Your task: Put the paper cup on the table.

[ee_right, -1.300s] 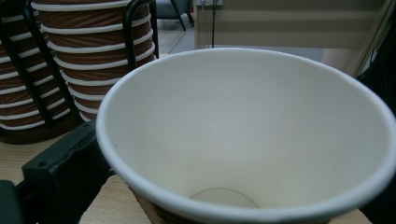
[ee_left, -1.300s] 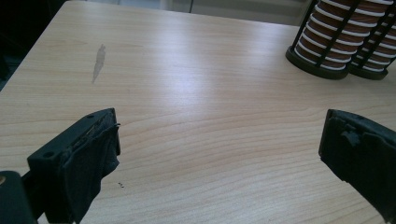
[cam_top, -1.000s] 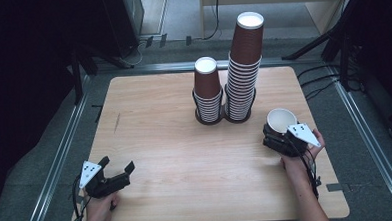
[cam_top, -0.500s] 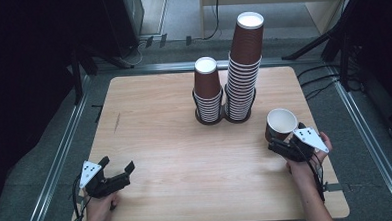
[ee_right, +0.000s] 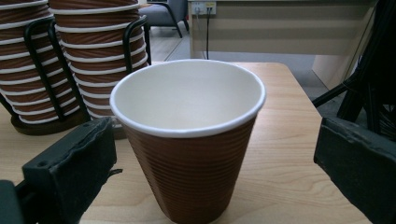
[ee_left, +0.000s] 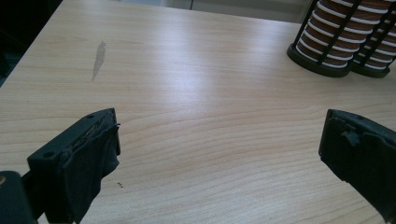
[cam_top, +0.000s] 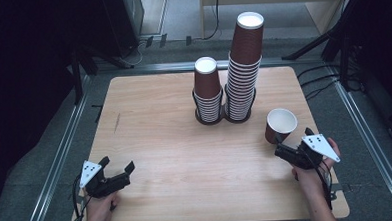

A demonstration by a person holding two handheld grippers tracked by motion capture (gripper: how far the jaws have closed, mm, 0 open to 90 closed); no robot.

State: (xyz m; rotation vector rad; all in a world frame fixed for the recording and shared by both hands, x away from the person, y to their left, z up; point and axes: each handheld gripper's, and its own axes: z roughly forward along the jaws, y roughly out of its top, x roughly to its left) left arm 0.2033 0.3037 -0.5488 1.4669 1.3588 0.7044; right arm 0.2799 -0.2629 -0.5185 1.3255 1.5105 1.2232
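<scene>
Right hand-held gripper (ee_right: 210,154) open around upright brown ribbed cup (ee_right: 189,140), white inside.

The cup stacks (ee_right: 60,60) and cup (ee_right: 189,140) base are cut off.

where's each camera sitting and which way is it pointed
High view: above the person's side, facing forward and down on the table; shows both forearms, left tongs and right tongs.
Left gripper view: rides the left tongs, low over bare wood, jaws wide apart.
Right gripper view: rides the right tongs, facing the single cup standing between open jaws.
Shared: all three show the racked cup stacks.
</scene>
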